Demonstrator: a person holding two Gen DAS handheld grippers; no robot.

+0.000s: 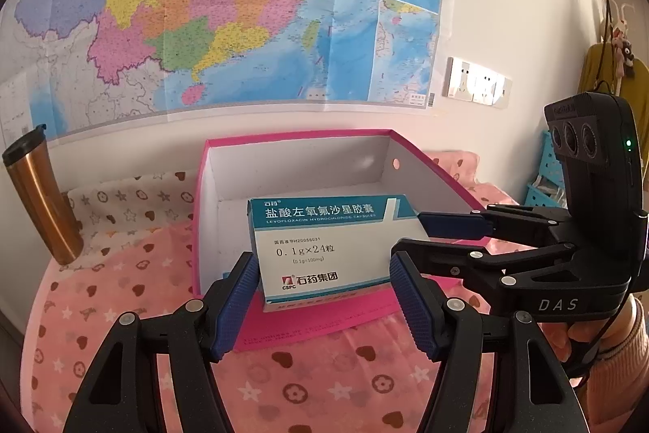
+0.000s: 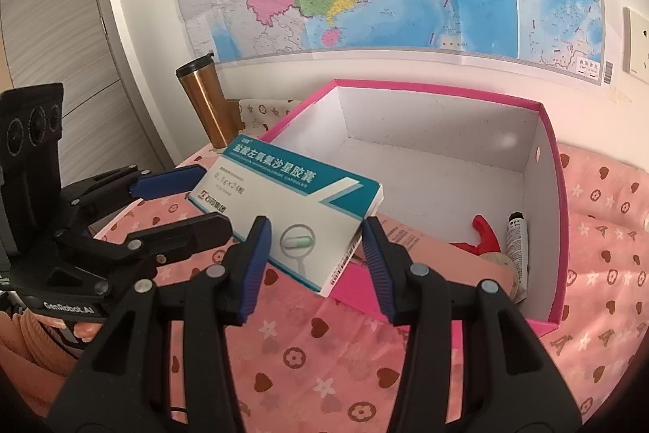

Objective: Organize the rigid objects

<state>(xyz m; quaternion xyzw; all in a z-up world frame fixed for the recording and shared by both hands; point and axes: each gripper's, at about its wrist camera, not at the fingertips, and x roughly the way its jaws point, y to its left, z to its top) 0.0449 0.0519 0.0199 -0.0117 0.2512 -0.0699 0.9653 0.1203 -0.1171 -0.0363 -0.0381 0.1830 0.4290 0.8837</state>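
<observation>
We held a medicine box (image 2: 290,216) between both grippers, just above the near edge of a pink storage box (image 2: 555,189) on a heart-patterned cloth (image 2: 308,364). Our right gripper (image 2: 314,262) was clamped on one end of it. Our left gripper (image 1: 324,307) bracketed the other end, though we could not tell if it pinched. A red item (image 2: 484,234) and a small tube (image 2: 517,242) already lay inside. The medicine box was not yet stowed, so the task seemed partly done.
</observation>
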